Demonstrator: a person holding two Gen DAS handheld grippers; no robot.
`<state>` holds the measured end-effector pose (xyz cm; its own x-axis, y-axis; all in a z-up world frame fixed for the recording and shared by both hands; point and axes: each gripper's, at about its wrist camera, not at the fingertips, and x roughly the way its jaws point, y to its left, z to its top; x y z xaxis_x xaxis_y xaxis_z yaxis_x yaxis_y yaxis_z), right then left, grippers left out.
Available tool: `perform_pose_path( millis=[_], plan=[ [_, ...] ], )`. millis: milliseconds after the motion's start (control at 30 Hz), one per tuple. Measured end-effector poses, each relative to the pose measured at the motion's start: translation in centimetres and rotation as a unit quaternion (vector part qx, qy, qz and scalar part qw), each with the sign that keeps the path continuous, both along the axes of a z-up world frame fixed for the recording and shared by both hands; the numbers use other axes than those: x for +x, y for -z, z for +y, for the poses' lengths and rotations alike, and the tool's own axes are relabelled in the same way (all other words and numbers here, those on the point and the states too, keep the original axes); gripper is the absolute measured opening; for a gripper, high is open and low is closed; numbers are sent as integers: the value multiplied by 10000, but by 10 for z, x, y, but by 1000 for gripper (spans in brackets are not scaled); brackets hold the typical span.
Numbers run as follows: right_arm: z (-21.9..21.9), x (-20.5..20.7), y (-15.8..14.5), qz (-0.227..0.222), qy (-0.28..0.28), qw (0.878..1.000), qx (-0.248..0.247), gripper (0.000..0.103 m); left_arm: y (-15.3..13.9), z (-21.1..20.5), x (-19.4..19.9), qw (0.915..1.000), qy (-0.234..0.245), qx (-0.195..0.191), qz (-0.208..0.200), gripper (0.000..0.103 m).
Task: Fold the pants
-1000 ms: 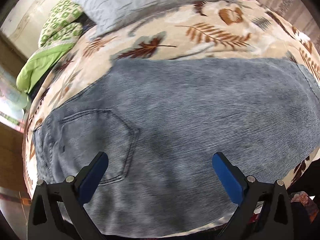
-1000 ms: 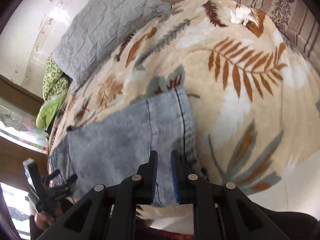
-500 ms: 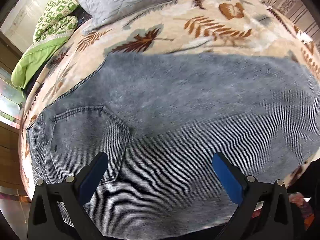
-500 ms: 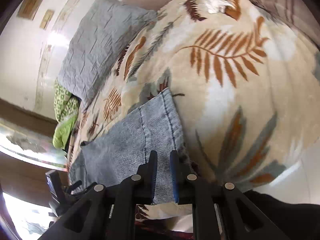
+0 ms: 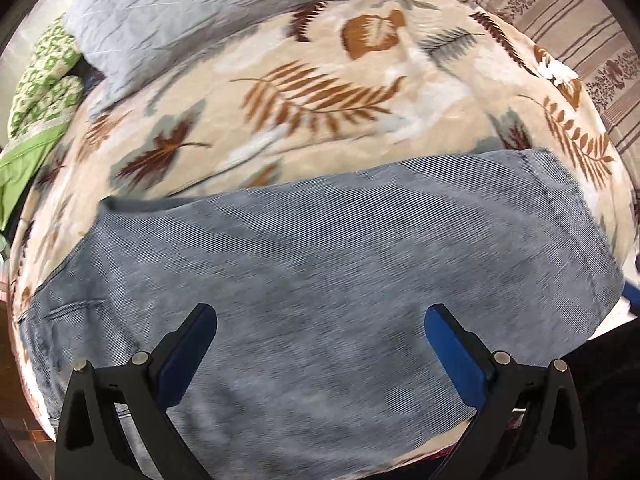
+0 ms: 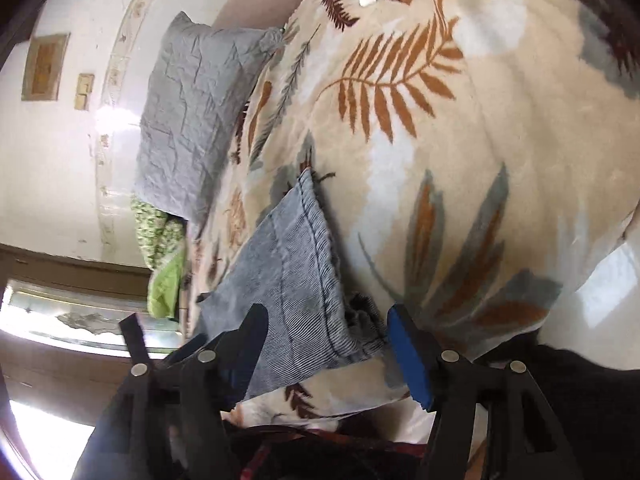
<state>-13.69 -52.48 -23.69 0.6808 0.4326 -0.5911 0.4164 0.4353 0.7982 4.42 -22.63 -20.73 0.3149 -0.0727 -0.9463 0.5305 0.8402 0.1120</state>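
Grey-blue denim pants [image 5: 340, 264] lie flat across the near part of a leaf-print blanket [image 5: 320, 92], waist and back pocket [image 5: 76, 312] at the left, leg hem at the right. My left gripper [image 5: 320, 336] is open and empty just above the middle of the pants. In the right wrist view the hem end of the pants [image 6: 296, 280] lies near the bed's edge. My right gripper [image 6: 324, 340] is open, its jaws on either side of the frayed hem corner, not closed on it.
A grey quilted pillow [image 5: 224, 12] and a green patterned cloth [image 5: 44, 88] lie at the head of the bed. A striped cushion [image 5: 568, 28] is at the far right. The left gripper's black frame [image 6: 136, 340] shows in the right wrist view.
My right gripper has opened from shut and tilted at the hem corner. My left gripper stayed open and shifted right along the pants, so the pocket now sits at the far left.
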Motion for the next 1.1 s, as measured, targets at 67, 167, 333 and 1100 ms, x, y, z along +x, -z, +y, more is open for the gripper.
perform_pose_path(
  millis=[67, 167, 333, 1100],
  plan=[
    [2, -2, 9, -4, 3, 9997, 254, 65, 4, -11, 0, 10000, 50, 50, -4, 103],
    [7, -3, 20, 145, 0, 9992, 371, 65, 18, -24, -1, 9994, 220, 267, 72, 103],
    [16, -3, 40, 237, 60, 9971, 715, 65, 24, -23, -2, 9995, 179, 208, 155, 103],
    [44, 28, -25, -915, 361, 9951, -7, 27, -13, 81, 13, 9986, -380, -288, 206, 103]
  ],
)
